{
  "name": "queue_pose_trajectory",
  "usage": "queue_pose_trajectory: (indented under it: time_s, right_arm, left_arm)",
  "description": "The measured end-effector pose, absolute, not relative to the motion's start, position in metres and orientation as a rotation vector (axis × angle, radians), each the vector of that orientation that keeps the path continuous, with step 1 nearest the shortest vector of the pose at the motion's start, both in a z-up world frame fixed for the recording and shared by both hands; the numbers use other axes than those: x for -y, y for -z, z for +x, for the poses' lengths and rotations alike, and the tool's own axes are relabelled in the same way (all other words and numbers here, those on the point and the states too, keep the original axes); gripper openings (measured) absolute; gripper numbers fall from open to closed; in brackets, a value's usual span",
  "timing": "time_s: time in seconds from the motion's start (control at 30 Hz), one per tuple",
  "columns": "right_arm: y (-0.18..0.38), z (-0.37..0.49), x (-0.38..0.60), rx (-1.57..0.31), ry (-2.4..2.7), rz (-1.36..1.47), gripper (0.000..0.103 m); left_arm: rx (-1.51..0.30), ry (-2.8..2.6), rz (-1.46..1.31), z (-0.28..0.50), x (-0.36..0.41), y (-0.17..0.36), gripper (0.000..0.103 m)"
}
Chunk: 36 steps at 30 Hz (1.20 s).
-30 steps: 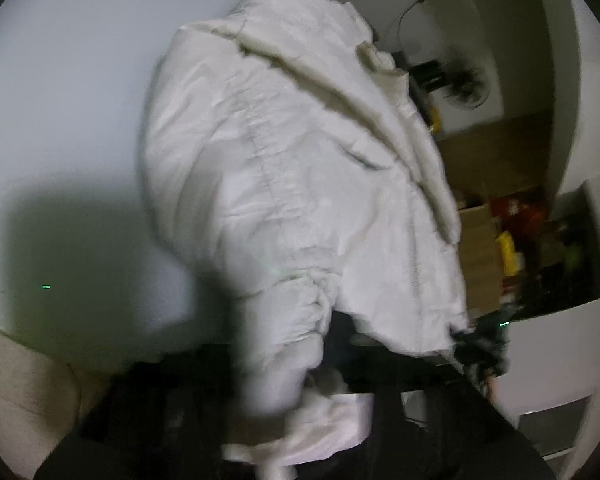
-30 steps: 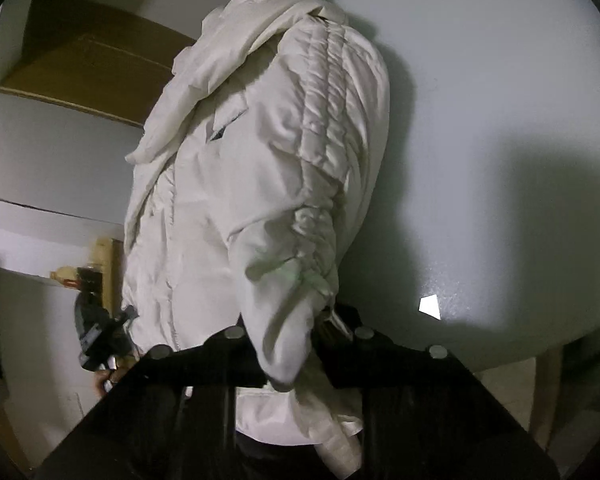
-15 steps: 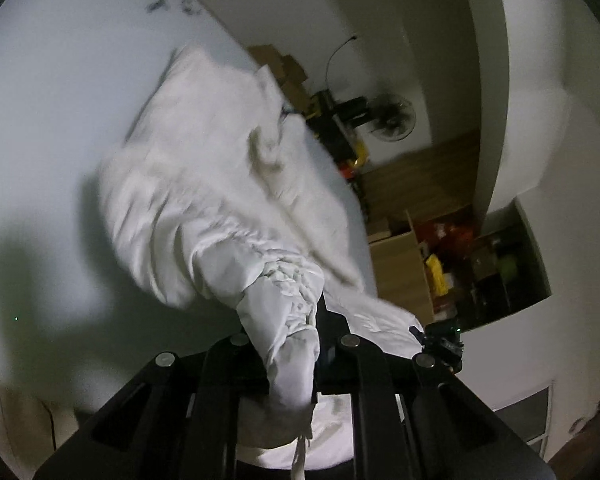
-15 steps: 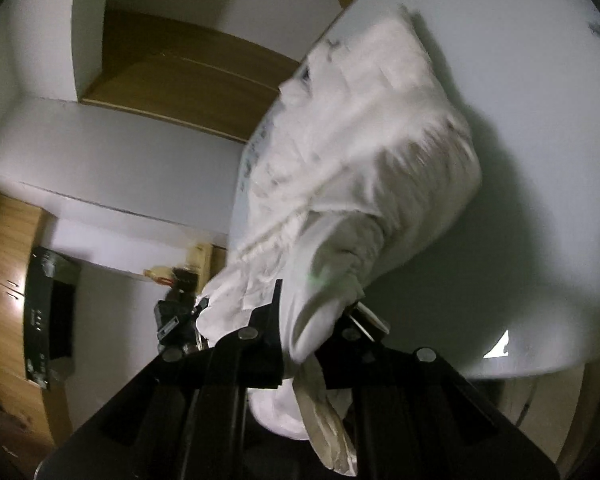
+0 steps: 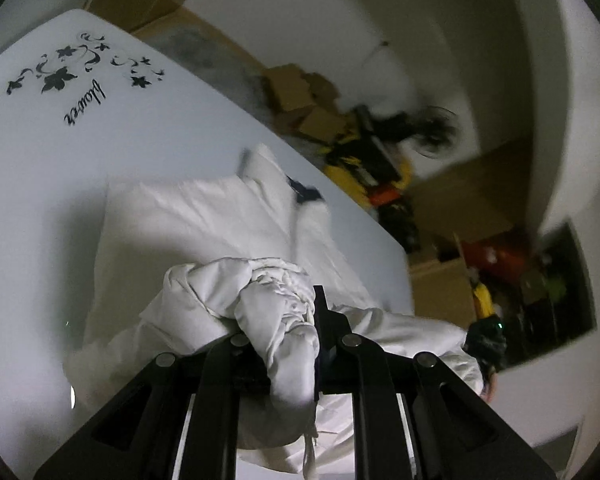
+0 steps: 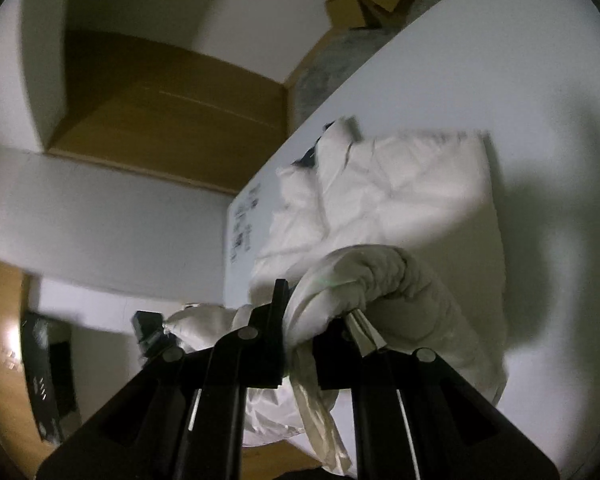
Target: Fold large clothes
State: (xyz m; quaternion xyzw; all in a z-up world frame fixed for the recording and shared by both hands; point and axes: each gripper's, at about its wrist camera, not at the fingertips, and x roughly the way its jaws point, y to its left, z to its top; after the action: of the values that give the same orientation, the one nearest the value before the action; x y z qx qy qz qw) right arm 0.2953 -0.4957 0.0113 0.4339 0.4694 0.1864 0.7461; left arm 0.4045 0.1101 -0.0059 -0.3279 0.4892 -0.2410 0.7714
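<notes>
A white padded jacket (image 5: pixel 204 232) is spread over the pale table (image 5: pixel 40 168), its collar end lying toward the far edge and its near portion lifted clear of the surface. The left tongs (image 5: pixel 288 344) are clamped on a bunched, gathered cuff (image 5: pixel 284 320) of one sleeve, and the right tongs (image 6: pixel 300 340) are clamped on the matching cuff (image 6: pixel 351 280) on the other side; in each wrist view fabric is seen pinched tightly between jaws that stand nearly together. The other tongs are glimpsed at the edge of each view, so the garment is judged to be stretched between the two hands.

The jacket is judged to be light for its bulk, soft and puffy, with a smooth shell that is likely to be slippery. It will be compressed readily but is expected to spring back, so folds may need to be pressed flat. The elasticated cuffs are considered good holds, since the gathered cloth gives thickness to bite on. For later folds, the hem corners or shoulder seams are thought better, because a single slick layer could slide out. A drawstring (image 5: pixel 309 444) hangs loose below the left tongs and could snag.
</notes>
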Motion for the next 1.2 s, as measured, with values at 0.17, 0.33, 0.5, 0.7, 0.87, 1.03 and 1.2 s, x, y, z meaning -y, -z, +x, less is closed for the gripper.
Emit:
queue_pose_trajectory:
  time_s: [0.17,0.33,0.5,0.7,0.87,1.03,1.2]
  right_arm:
    - [0.032,0.394,0.510,-1.104,-0.328,1.018,0.011]
    - [0.083,0.452,0.520,-1.150,-0.271,1.063,0.011]
    - [0.114,0.492,0.524,-1.139,-0.252,1.062,0.011]
    - [0.138,0.498,0.523,-1.075,-0.284,1.113,0.054]
    - [0.083,0.472,0.556,-0.820,-0.383,1.245,0.085]
    - [-0.027,0.413,0.543,-0.637,-0.326,0.952,0.090]
    - [-0.056,0.387,0.431,-0.631,-0.205,0.634,0.100]
  left_arm:
    - [-1.142,0.407,-0.683,0.493,-0.089,0.054,0.012]
    - [-1.151,0.361,-0.645,0.544,-0.074,0.093,0.012]
    - [-1.171,0.327,-0.592,0.571,-0.067,0.124,0.013]
    - [-1.194,0.363,-0.724,0.574,-0.085,0.145,0.022]
    - [-1.062,0.428,-0.871,0.555,-0.120,0.075,0.103]
    - [-0.761,0.203,-0.516,0.505,-0.105,-0.024,0.103]
    - [-0.658,-0.007,-0.118,0.458,0.013,-0.010,0.103]
